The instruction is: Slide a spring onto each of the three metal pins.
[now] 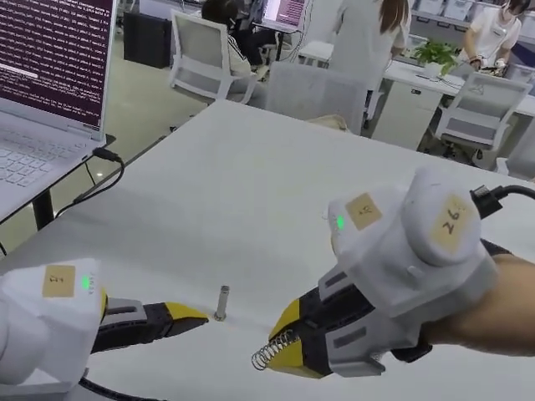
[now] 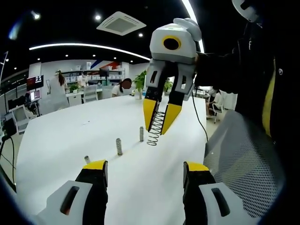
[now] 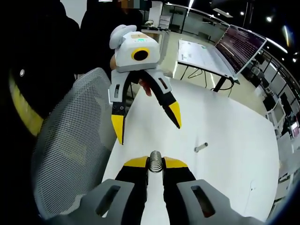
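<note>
My right gripper [image 1: 287, 337] is shut on a small steel spring [image 1: 269, 350], which sticks out past its yellow tips just above the white table [image 1: 251, 200]. In the right gripper view the spring [image 3: 155, 161] is pinched between the jaws. A bare metal pin [image 1: 222, 302] stands upright between the two grippers. The left gripper view shows this bare pin [image 2: 87, 159] and two more pins with springs on them [image 2: 119, 146] [image 2: 141, 134]. My left gripper [image 2: 145, 169] is open and holds nothing, facing the right gripper [image 2: 159, 118] across the pins.
An open laptop [image 1: 42, 92] sits on a side stand at the left, with a black cable [image 1: 100, 180] hanging off it. A grey mesh chair back [image 2: 234, 154] is close behind me. Office chairs [image 1: 205, 54], desks and people are beyond the table's far edge.
</note>
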Available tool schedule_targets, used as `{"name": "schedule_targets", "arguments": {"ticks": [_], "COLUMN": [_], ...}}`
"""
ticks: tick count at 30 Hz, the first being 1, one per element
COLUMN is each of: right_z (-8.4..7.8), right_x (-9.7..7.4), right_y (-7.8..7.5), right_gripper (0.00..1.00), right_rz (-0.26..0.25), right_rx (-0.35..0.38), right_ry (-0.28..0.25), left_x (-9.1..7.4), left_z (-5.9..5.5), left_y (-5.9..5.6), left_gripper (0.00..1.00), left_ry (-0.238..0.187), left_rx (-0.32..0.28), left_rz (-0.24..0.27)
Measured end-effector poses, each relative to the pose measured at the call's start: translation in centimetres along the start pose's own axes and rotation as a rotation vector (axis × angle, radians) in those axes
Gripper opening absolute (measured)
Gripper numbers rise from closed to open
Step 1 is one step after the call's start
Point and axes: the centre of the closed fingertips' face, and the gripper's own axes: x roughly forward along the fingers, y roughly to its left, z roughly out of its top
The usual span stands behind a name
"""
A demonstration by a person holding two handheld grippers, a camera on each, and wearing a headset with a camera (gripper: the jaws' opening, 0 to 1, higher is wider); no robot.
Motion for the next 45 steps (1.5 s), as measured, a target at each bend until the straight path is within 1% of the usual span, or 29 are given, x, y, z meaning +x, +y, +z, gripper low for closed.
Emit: {"name": "schedule_targets", "arguments": {"ticks": [4, 6, 15, 18, 23, 26, 29, 32, 36, 39, 45], "right_z": [0.1, 0.1, 0.5, 0.5, 0.3, 0.4, 0.5, 0.7, 0.5, 0.8, 0.9], "right_x": [0.0, 0.0, -0.6, -0.6, -0.3, -0.1, 0.0, 0.3, 1.1, 1.5, 2.8], "right_y": [-0.5, -0.8, -2.9, -3.7, -4.9, -5.8, -6.6, -7.3, -8.2, -8.8, -10.3], "right_gripper": [0.08, 0.08, 0.08, 0.08, 0.08, 0.08, 0.08, 0.08, 0.08, 0.08, 0.08], "right_rz": [0.001, -0.001, -0.014, -0.019, -0.016, -0.016, -0.013, -0.004, 0.013, 0.020, 0.033], "right_rx": [-0.005, -0.009, -0.020, -0.015, -0.018, -0.026, -0.033, -0.039, -0.046, -0.049, -0.050], "right_ry": [0.004, 0.008, 0.022, 0.026, 0.048, 0.063, 0.072, 0.083, 0.118, 0.124, 0.147], "left_x": [-0.2, -0.3, -0.7, -0.7, -0.6, -0.7, -0.7, -0.7, -0.7, -0.7, -0.9], "left_z": [-0.5, -0.7, -0.6, -0.7, -0.8, -0.7, -0.6, -0.6, -0.7, -0.7, -0.8], "left_y": [0.5, 0.7, 1.1, 1.0, 1.0, 1.2, 1.3, 1.3, 1.2, 1.1, 1.5], "left_gripper": [0.65, 0.65, 0.69, 0.68, 0.68, 0.68, 0.68, 0.68, 0.68, 0.68, 0.68], "left_ry": [0.001, 0.001, -0.022, -0.021, -0.021, -0.023, -0.025, -0.028, -0.029, -0.031, -0.038], "left_rx": [-0.007, -0.014, -0.032, -0.034, -0.035, -0.035, -0.033, -0.036, -0.041, -0.041, -0.045], "left_rz": [0.032, 0.045, 0.090, 0.090, 0.092, 0.098, 0.101, 0.104, 0.106, 0.108, 0.124]}}
